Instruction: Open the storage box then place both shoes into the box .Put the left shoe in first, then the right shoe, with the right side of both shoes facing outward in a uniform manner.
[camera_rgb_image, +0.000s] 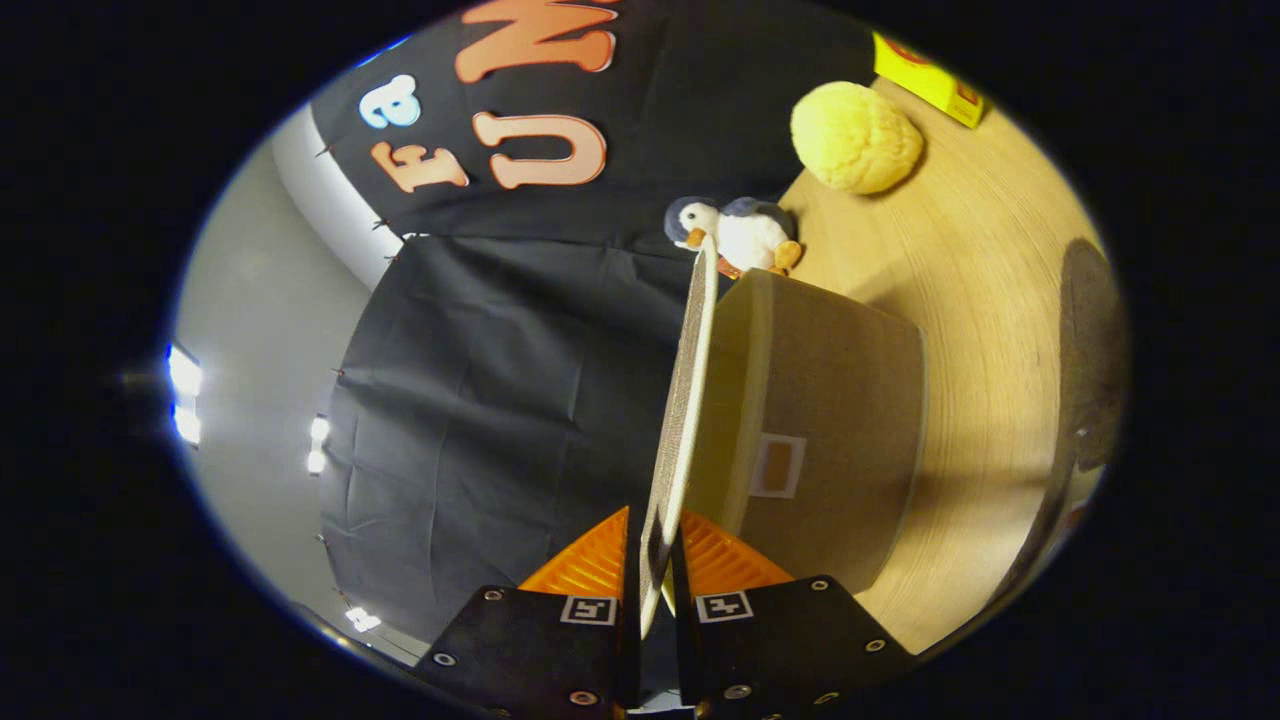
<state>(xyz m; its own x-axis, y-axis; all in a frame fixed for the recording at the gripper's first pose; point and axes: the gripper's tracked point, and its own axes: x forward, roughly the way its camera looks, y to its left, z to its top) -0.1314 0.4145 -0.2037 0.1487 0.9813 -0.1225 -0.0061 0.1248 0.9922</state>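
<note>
The gripper (655, 545), low in the frame's centre, is clamped narrowly on the lid (685, 400), both fingers pressing its thin edge. The box (830, 430) sits right of centre on the table (990, 300). Best to swing the lid fully clear in a steady arc. A penguin toy (745, 235) just beyond the box could be knocked; the yellow ball (855, 137), upper right, sits farther off.
</note>
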